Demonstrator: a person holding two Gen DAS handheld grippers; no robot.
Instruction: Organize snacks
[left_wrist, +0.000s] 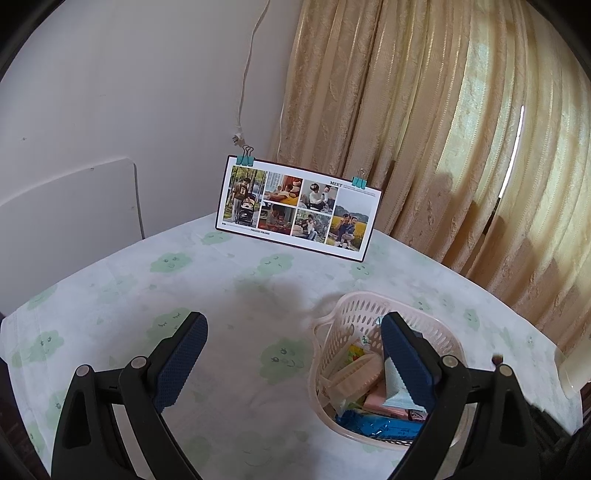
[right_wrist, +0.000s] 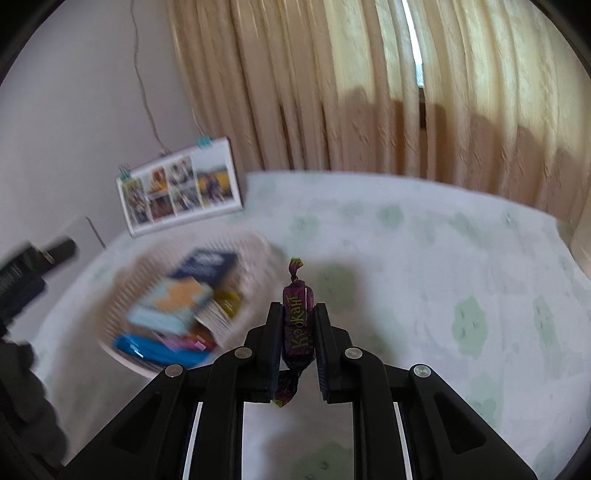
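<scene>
A pale perforated plastic basket (left_wrist: 354, 306) stands on the table and holds several snack packets, among them a blue one (left_wrist: 380, 426) and a pink one. My left gripper (left_wrist: 291, 332) is open and empty above the table, with its right finger over the basket. In the right wrist view my right gripper (right_wrist: 298, 310) is shut on a purple wrapped candy (right_wrist: 297, 317) and holds it above the table, just right of the blurred basket (right_wrist: 122, 295).
A photo collage card (left_wrist: 295, 208) with two clips leans against the wall at the back of the table (left_wrist: 221, 280). A beige curtain (left_wrist: 443, 129) hangs behind. A white chair back (left_wrist: 66, 218) stands at the left. The left gripper's body (right_wrist: 22, 273) shows at the left edge.
</scene>
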